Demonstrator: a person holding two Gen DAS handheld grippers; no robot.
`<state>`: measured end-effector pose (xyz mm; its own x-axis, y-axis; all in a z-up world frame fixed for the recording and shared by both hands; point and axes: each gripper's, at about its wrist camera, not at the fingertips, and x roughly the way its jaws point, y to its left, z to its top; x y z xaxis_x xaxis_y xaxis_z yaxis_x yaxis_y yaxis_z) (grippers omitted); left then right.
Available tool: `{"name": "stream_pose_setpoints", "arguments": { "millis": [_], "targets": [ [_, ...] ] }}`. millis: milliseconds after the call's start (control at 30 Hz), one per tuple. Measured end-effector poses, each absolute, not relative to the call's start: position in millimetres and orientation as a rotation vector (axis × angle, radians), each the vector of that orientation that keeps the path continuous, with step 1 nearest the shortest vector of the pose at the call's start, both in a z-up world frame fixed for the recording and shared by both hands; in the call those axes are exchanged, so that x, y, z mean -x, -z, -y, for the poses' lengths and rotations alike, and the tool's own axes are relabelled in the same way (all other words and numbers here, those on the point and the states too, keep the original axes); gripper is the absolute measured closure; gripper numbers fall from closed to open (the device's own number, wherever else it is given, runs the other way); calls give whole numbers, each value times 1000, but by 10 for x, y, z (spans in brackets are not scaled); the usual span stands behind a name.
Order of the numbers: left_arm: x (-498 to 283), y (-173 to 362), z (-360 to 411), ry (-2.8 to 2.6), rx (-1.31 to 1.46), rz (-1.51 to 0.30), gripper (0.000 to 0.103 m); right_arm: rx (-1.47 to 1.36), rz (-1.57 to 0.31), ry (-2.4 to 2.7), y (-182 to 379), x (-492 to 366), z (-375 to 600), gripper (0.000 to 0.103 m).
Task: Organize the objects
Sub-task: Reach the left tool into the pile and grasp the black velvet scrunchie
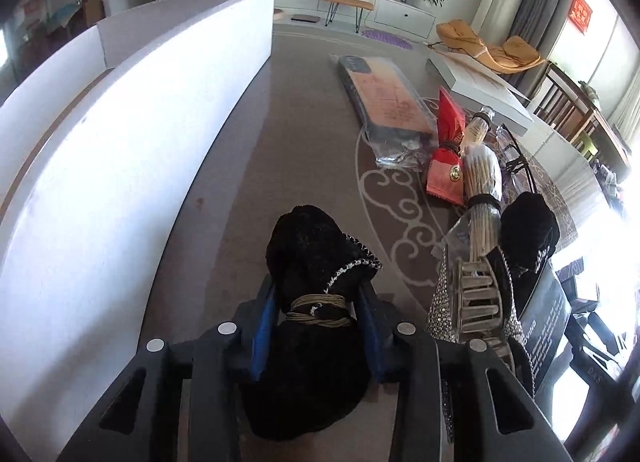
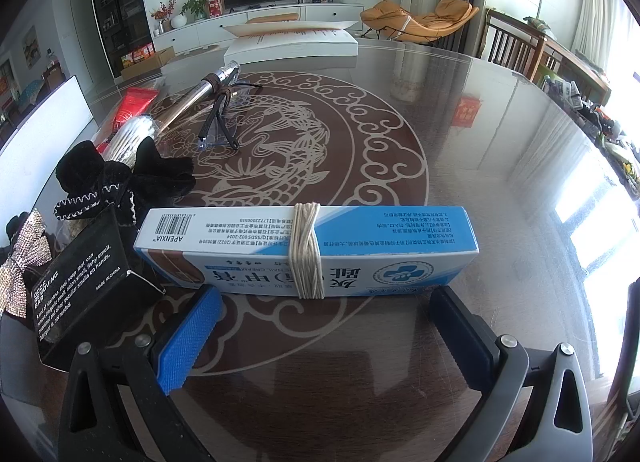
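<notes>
My left gripper pinches a black velvet bow at its twine-wrapped waist, pads pressed on both sides, over the glass table. My right gripper is spread wide, nothing between its pads, just behind the blue-white box, which reads "APENXIA", "NAIL CREAM". Beside it, the black box reads "ODOR REMOVING BAR", "MADE IN CHINA".

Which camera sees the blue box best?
The right wrist view: the blue box lies whole and sharp just ahead of the open right gripper, its string wrap plain. The left wrist view does not show it.
</notes>
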<state>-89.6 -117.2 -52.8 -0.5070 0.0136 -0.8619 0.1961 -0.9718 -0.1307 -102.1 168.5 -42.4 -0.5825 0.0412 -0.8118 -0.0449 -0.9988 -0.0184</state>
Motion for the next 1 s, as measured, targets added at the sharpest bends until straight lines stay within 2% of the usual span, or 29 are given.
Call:
{"name": "stream_pose_setpoints", "arguments": {
  "millis": [133,233,267,300,433,500,1000],
  "targets": [
    [462,580,1265,2592,-1464,-383,63,1412,-7,-2752,423,1022,-1685,0],
    [267,602,1251,2624,-1447,-335,43,1412,-6,-2752,423,1022,-1685,0],
    [253,618,1220,2632,-1459,-300,25,1412,-6,-2752,424,1021,-1685,0],
    [249,637,1186,2638,-1473,-255,16,1412,-6,-2752,424,1021,-1685,0],
    [237,679,1051,2666,-1471,-54,11,1412,-6,-2752,423,1022,-1685,0],
    [236,712,1060,2672,-1484,-63,0,1412,-7,-2752,423,1022,-1685,0],
    [255,736,1016,2708,-1414,-57,0,1412,-7,-2752,422,1023,-1682,0]
  ]
}}
